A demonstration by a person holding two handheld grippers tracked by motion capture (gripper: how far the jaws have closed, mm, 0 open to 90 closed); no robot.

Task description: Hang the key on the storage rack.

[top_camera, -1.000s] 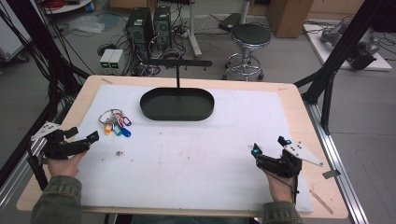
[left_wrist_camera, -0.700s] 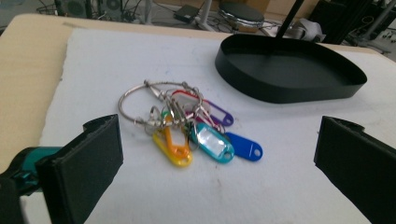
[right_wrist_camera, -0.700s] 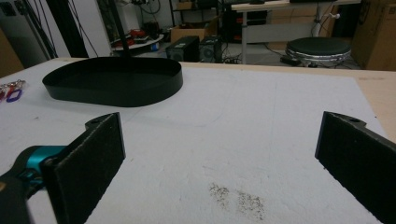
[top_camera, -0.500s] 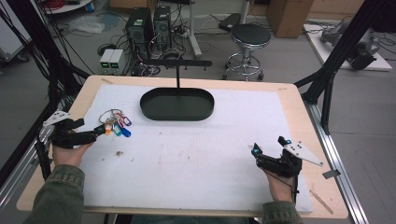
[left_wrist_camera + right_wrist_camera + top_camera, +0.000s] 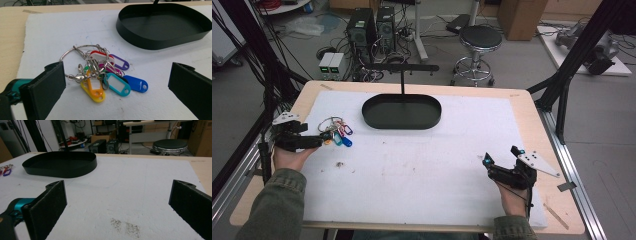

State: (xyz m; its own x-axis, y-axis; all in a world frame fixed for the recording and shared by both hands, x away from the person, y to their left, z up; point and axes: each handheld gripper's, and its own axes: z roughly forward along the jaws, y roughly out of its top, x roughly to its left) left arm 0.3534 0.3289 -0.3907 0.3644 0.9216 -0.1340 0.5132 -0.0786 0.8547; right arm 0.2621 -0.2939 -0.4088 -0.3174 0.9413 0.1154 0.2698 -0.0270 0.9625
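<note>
Left gripper [image 5: 323, 139] open beside bunch of key tags [image 5: 105, 75]; right gripper [image 5: 486, 162] open over white mat [image 5: 422, 165].

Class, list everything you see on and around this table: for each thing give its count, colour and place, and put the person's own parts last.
Key ring with tags: one metal ring; tags red, purple, teal, blue, orange, green; left side of the white mat, between the left gripper's open jaws.
Tray: one, black, oval, far middle of the mat, with a black T-shaped stand rising at its back.
White mat: one, covering most of the wooden table.
Stool: one, black seat, on the floor beyond the table.
Computer towers: two, black, on the floor behind the table.
Left gripper: one, black, open, at the key ring.
Right gripper: one, black, open, over bare mat at the near right.
</note>
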